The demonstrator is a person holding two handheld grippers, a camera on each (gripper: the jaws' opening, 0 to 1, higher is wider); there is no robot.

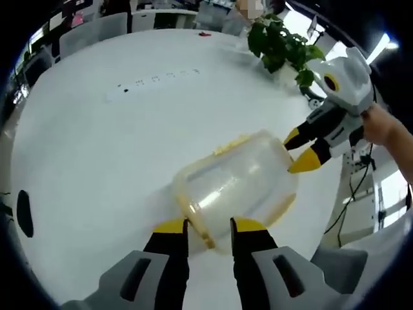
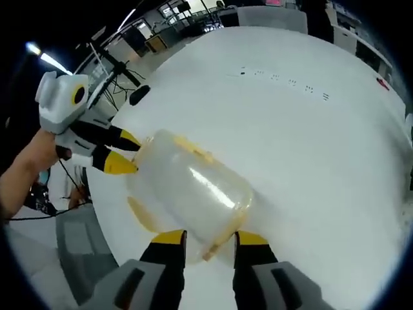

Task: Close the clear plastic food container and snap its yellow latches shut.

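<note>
A: Container (image 1: 235,187) sits on the white table (image 1: 97,168), clear plastic with yellow trim, held between the two grippers end to end.

B: Left gripper (image 1: 209,227)?

A: In the left gripper view its yellow-tipped fingers (image 1: 171,226) stand a narrow gap apart, straddling the container's yellow rim (image 1: 197,223) at the near end. Can't tell if they actually pinch it. Right gripper (image 1: 303,150) comes in from the far side, tips touching the container's other end.

B: And from the other camera?

A: Right gripper view: own fingers (image 2: 169,237) also set narrow, either side of a yellow latch (image 2: 216,245) on the near edge of the container (image 2: 193,187). Grip contact unclear there too. Left gripper (image 2: 122,152) is at the far end, tips against the container, a person's hand (image 2: 26,168) behind it.

B: Surroundings?

A: Table is large, round-edged, glossy white. Beyond the left fingers: a white power strip (image 1: 155,81) well away, a potted green plant (image 1: 281,42) near the table's far edge, grey chairs (image 1: 97,29) past that. Cables (image 1: 352,187) hang off the table edge by the right gripper. Office desks and ceiling lights in the background.
</note>
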